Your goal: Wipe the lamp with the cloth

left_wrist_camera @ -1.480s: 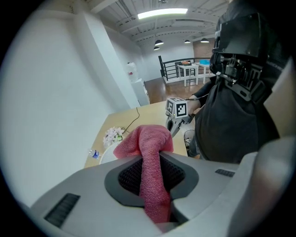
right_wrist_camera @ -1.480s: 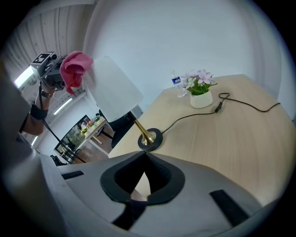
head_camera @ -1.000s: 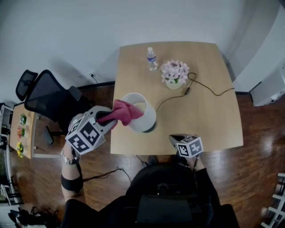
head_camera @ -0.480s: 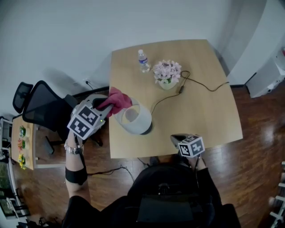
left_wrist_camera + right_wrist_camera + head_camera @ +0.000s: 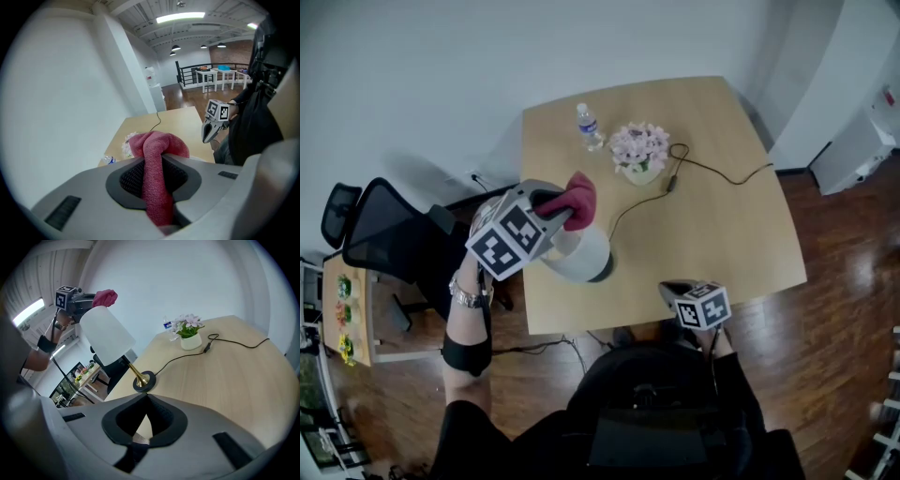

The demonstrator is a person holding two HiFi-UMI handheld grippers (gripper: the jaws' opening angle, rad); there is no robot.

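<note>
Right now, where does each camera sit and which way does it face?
Head view: on the person's head, facing steeply down at table and lamp; left arm, torso show.
Left gripper view: on left tongs, along jaws clamping the cloth.
Right gripper view: on right tongs, facing lamp, left arm.
Shared: each gripper view shows the other tongs.

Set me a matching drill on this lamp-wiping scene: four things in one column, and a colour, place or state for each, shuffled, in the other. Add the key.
Column one:
1. cloth
2. lamp shade
3. water bottle
4. right tool

Column two:
A. white
B. standing beside the flowers
C. shut, with nothing in it
D. clamped in the left tool

Pairs: 1-D, 2-A, 3-B, 4-C
</note>
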